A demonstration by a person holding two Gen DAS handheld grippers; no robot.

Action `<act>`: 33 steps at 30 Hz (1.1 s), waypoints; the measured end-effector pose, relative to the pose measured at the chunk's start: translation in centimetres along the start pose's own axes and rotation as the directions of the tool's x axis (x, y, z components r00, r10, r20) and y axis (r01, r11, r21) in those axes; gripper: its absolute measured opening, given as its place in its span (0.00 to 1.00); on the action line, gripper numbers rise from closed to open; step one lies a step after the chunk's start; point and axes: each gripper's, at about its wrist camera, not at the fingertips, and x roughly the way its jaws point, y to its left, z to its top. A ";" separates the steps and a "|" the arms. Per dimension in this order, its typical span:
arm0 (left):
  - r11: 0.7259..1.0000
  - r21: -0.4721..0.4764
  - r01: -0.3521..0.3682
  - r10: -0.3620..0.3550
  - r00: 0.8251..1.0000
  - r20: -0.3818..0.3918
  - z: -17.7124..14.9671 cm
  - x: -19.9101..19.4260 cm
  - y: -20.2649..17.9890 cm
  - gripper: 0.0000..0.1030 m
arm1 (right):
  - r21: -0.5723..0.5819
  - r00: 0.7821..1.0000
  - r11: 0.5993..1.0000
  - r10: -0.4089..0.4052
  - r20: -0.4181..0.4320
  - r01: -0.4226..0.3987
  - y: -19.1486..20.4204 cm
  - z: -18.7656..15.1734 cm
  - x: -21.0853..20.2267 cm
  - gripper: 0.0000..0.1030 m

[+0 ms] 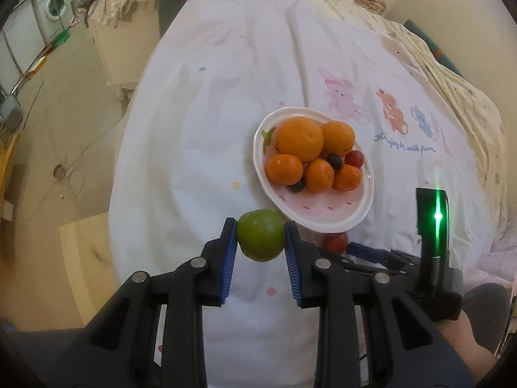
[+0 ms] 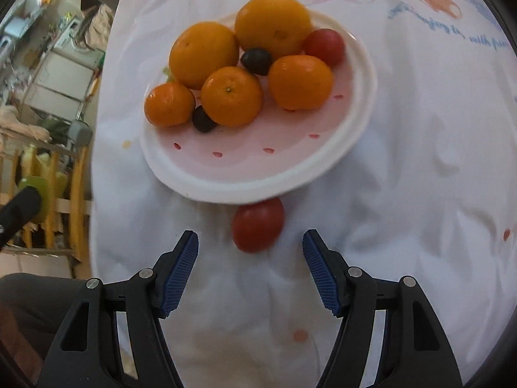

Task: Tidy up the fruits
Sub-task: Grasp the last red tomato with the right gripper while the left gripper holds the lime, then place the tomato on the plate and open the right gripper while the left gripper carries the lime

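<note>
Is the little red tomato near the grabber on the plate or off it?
Off. The small red tomato lies on the white cloth, just outside the plate's rim.

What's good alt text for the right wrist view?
The open right hand-held gripper points down at a small oval red tomato lying on white printed cloth, just outside the rim of a white oval plate. The plate holds five round orange citrus fruits, two dark grapes and another red tomato.

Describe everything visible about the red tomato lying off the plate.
The red tomato is small, oval and smooth-skinned, with a dull sheen. It lies on the white cloth just below the near rim of the plate, close against it; actual contact can't be judged. It sits ahead of the right gripper, whose jaws stand open and clear of it. It looks whole and unmarked.
</note>
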 end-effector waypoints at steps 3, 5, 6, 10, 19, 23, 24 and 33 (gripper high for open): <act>1.000 -0.008 0.002 -0.002 1.000 -0.023 -0.3 0.4 0.4 0.24 | -0.039 0.999 0.998 -0.044 0.005 0.045 0.6 0.3 0.4 0.68; 1.000 -0.008 0.003 -0.003 1.000 -0.030 -0.5 0.5 0.4 0.24 | -0.048 0.999 0.997 -0.053 0.011 0.054 0.7 0.7 0.3 0.62; 1.000 -0.004 0.003 -0.004 1.000 -0.031 -0.5 0.5 0.3 0.24 | -0.055 0.998 0.996 -0.066 0.014 0.066 0.7 0.8 0.2 0.53; 1.000 0.017 -0.009 0.009 1.000 -0.018 -0.6 0.4 -0.1 0.24 | -0.092 0.994 0.990 -0.104 0.023 0.106 0.6 0.9 0.0 0.33; 1.000 -0.002 -0.014 0.014 1.000 -0.003 -0.7 0.4 0.2 0.24 | -0.085 0.997 0.993 -0.076 0.030 0.079 -0.6 -0.6 -2.3 0.32; 1.000 0.003 -0.027 0.027 1.000 0.005 -0.7 0.4 0.1 0.24 | -0.041 0.998 0.999 -0.030 0.055 0.032 -2.3 -1.8 -5.2 0.32; 1.000 0.005 -0.030 0.029 1.000 0.006 -0.7 0.4 0.0 0.24 | -0.037 0.997 0.999 -0.028 0.067 0.030 -2.6 -2.1 -6.0 0.32; 0.998 0.048 -0.049 0.049 0.999 0.008 -0.5 0.5 -1.4 0.24 | 0.016 0.979 0.997 0.077 0.186 -0.081 -4.4 -1.8 -11.7 0.32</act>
